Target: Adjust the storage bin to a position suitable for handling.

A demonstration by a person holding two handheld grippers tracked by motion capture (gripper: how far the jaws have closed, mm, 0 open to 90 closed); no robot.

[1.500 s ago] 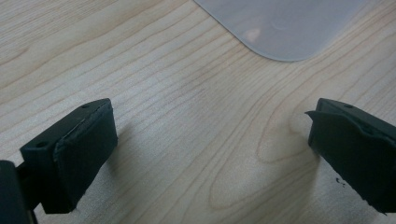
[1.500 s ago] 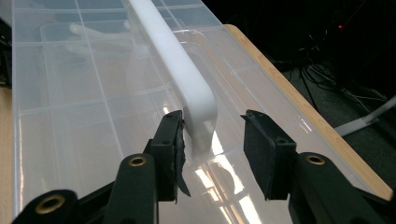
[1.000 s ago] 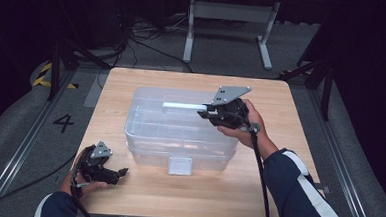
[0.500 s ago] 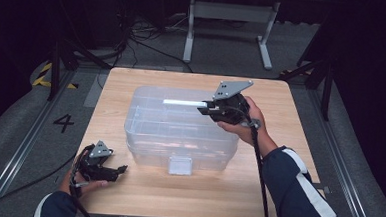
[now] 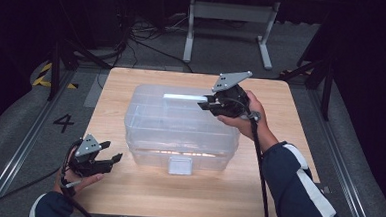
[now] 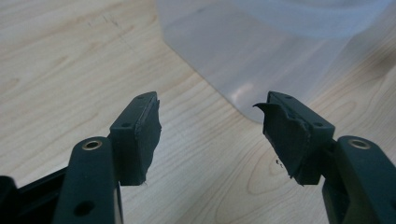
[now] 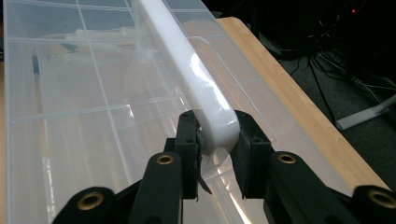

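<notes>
I am working the clear plastic compartment box with its translucent lid (image 5: 180, 125), which is sitting in the middle of the light wooden desk (image 5: 290, 118), its small front latch facing my side. My right gripper (image 5: 204, 104) is reaching over the far right part of the box, and in the right gripper view its jaws are clamping on the end of the white rounded plastic handle bar (image 7: 191, 79) that is running along the top of the lid. That grip and that hand are looking the same as a second ago, so I am treating the right side as the steady anchor.

What is changing is on the left. My left gripper (image 5: 112, 161) is hovering over the near left part of the desk, just beside the box's front left corner but apart from it, and it is sitting slightly higher in the high view than it was a second ago. Its jaws have just been closing; they are standing partly apart now, and in the left gripper view nothing is between them, only bare wood grain with the box's rounded corner (image 6: 252, 65) beyond.

I am reading this as the left hand coming off the desk empty and getting ready for the box, probably the front latch or the near edge, while the right is holding the handle. The lid is looking down for now, so the opening is not yet begun
</notes>
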